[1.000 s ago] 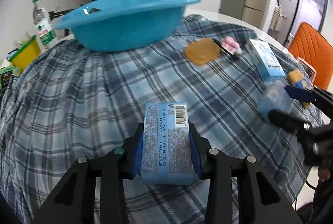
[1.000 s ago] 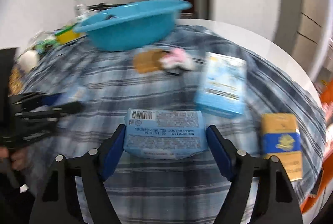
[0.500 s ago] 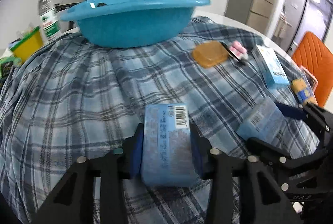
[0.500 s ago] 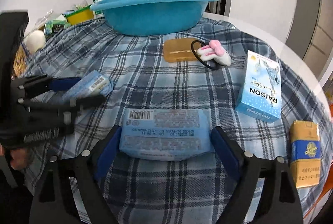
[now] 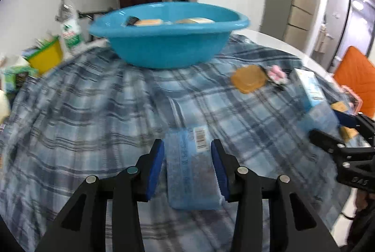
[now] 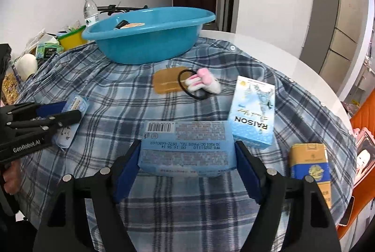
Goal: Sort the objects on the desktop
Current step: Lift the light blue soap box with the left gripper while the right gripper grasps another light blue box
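Pale blue pack [image 6: 187,149], printed side up, lies crosswise in your right gripper [image 6: 187,145], one pad against each short end. Those jaws have just been closing in, and they now pinch it. It sits near the front edge of the plaid cloth [image 6: 140,106], just beside the RAISON box [image 6: 254,116]; whether it touches the cloth you cannot tell.

Your left gripper [image 5: 186,143] has the second blue pack [image 5: 191,172] lengthwise between its pads, barcode at the far end. Its jaws have just eased a little wider, yet the pads still sit against the pack's long sides. The left wrist view is blurred, so the contact is not crisp.

The blue basin [image 6: 150,46] stands at the far side of the cloth with a few items already inside. Between it and you lie a flat orange piece [image 6: 167,83] and a bunny hair tie [image 6: 204,82], touching each other. A yellow-and-blue box [image 6: 309,163] rests to the right of the RAISON box
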A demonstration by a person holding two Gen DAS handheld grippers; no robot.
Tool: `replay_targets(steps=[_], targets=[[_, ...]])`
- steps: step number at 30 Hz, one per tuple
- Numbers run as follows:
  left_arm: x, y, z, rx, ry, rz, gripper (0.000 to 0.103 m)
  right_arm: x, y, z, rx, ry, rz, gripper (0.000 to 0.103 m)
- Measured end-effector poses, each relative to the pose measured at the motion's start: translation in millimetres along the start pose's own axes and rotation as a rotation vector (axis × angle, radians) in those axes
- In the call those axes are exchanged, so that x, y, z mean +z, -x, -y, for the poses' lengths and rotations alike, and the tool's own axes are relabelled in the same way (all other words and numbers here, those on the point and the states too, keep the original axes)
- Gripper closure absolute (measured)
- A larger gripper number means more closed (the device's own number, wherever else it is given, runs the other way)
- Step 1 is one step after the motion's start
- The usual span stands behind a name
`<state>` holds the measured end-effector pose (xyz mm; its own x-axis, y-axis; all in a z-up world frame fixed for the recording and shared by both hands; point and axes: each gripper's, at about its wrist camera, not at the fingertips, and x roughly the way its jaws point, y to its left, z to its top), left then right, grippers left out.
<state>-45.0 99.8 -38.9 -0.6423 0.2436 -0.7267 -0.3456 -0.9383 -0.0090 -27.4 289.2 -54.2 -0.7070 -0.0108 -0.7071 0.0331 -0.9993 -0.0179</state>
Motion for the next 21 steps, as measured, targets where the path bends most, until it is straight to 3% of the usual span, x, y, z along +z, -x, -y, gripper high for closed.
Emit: replay_targets(steps=[7, 9, 13, 18, 20, 21], targets=[[2.2, 12.3, -25.1, 0.041, 0.029, 0.037, 0.061, -0.8, -6.6, -5.2, 0.024, 0.007, -0.018, 0.028], [3.3, 10.6, -28.4, 0.002, 0.041, 0.021, 0.061, -0.1, -6.7, -7.8, 0.028, 0.012, -0.016, 0.028], [-0.6, -0.1, -23.0, -0.149, 0.061, -0.041, 0.061, 0.3, -10.1, -11.9, 0.034, 0.015, -0.024, 0.028], [-4.1, -4.6, -7.1, -0.152, 0.028, -0.047, 0.061, -2.8, -13.9, -10.3, 0.034, 0.01, -0.037, 0.028], [-5.1, -8.2, -6.2, -0.156, 0.03, -0.067, 0.056, -3.4, -14.4, -7.3, 0.033, 0.003, -0.039, 0.028], [-5.9, -11.7, -5.6, -0.159, 0.033, -0.081, 0.047, -3.7, -15.0, -6.0, 0.033, -0.001, -0.04, 0.028]])
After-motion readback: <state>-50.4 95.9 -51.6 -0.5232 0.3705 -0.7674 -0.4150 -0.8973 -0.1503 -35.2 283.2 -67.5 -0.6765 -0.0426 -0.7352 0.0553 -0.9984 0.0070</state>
